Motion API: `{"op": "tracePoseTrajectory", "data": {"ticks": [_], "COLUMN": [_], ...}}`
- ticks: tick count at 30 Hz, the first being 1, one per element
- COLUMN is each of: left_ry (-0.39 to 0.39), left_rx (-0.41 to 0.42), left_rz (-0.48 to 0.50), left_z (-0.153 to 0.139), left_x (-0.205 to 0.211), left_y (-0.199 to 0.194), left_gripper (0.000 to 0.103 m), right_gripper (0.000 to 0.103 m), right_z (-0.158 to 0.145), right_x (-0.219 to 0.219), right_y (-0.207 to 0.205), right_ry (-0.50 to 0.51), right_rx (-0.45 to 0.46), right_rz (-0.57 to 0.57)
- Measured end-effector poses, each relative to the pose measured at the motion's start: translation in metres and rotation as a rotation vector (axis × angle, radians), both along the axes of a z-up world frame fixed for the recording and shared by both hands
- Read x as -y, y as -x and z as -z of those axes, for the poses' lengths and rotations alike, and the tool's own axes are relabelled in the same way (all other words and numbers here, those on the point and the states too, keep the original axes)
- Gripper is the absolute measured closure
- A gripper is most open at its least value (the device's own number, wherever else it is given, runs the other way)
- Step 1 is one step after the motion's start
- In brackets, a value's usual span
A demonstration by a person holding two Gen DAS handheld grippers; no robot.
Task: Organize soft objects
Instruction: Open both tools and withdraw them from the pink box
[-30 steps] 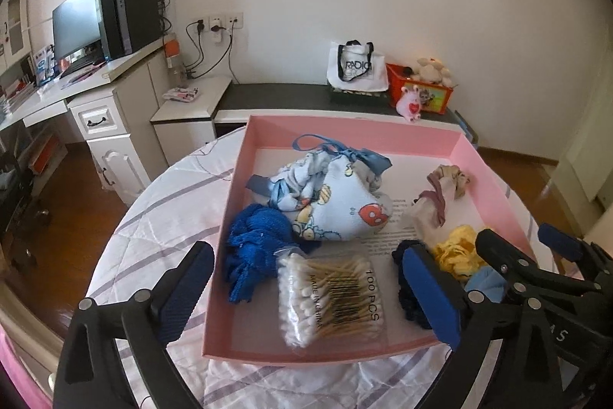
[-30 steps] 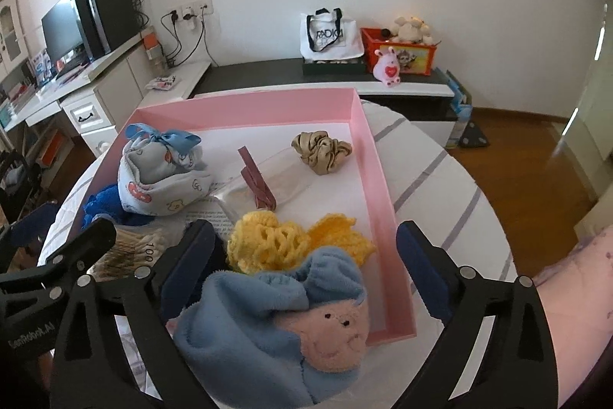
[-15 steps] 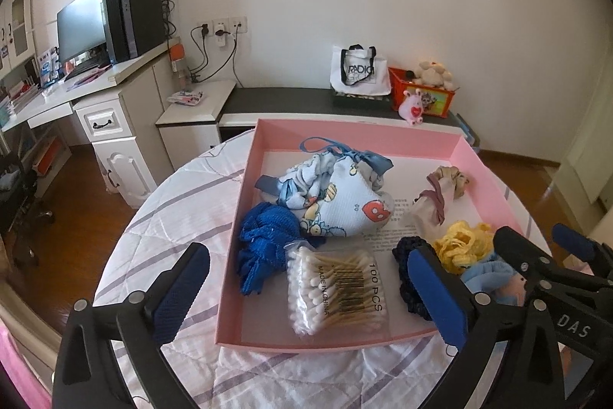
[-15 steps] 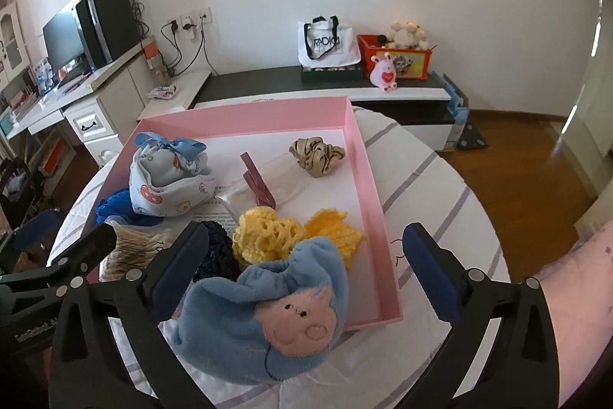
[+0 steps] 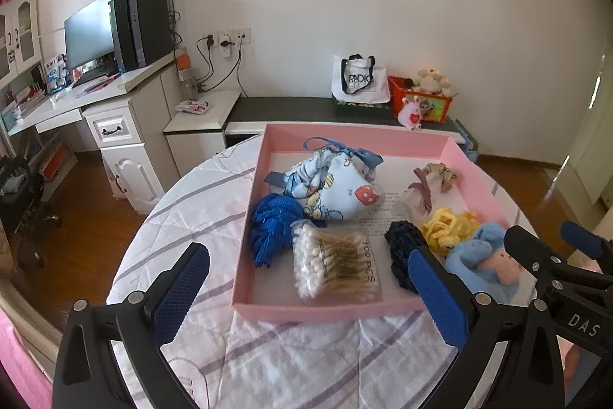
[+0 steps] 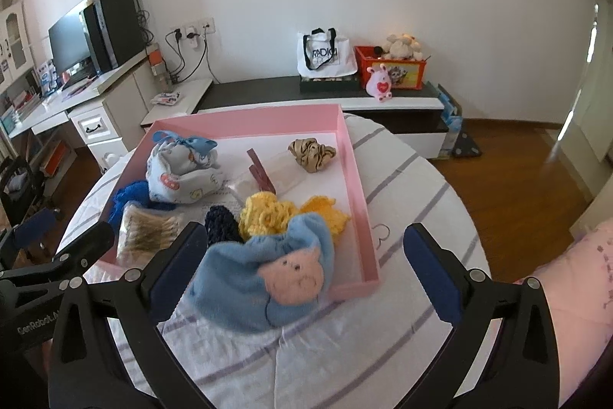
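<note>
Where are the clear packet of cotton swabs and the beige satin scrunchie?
clear packet of cotton swabs [image 5: 337, 265], left wrist view, on the brown sticks at its middle.
beige satin scrunchie [image 6: 312, 153], right wrist view, on its folds.

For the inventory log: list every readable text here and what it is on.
"100 PCS" on the cotton swab pack.
"RADIO" on the white tote bag.
"DAS" on the right gripper.
"GenRobot.A", cut off, on the left gripper.
"B" on the printed pouch.
Fine print on the tray floor: too small to read.
</note>
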State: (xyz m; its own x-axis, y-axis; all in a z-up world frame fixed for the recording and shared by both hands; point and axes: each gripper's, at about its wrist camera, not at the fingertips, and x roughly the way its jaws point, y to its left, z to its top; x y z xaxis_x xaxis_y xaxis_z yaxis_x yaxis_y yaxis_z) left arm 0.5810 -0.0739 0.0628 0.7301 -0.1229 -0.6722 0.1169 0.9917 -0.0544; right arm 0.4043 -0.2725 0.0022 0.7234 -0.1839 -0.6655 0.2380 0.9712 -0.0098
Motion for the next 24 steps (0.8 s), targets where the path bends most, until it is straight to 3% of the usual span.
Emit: {"op": "tracePoseTrajectory", "data": {"ticks": [9, 15, 21, 24], "left_ry": [0.007, 0.006, -0.013, -0.024], "left_rx": [0.017, 0.011, -0.015, -0.031], "left_rz": [0.003, 0.001, -0.008, -0.004], "left_z": [-0.007, -0.005, 0.0, 0.003], "left_x": [-0.004, -0.005, -0.004, -0.002], "left_y": [0.047, 0.067, 0.056, 0.044], "left_gripper": [0.0, 0.0, 0.0, 0.0], "right_gripper": [0.0, 0.0, 0.0, 0.0], "right_z": [0.0, 0.02, 0.043, 0.045], "right_x": [-0.007, -0.005, 0.0, 0.001], "right_y": [0.039, 0.041, 0.018, 0.008], "right_ry": [0.032, 0.068, 0.077, 0.054], "right_rx": [-0.009, -0.085, -0.153, -0.145], "right_rz": [0.004, 0.027, 0.037, 0.034]}}
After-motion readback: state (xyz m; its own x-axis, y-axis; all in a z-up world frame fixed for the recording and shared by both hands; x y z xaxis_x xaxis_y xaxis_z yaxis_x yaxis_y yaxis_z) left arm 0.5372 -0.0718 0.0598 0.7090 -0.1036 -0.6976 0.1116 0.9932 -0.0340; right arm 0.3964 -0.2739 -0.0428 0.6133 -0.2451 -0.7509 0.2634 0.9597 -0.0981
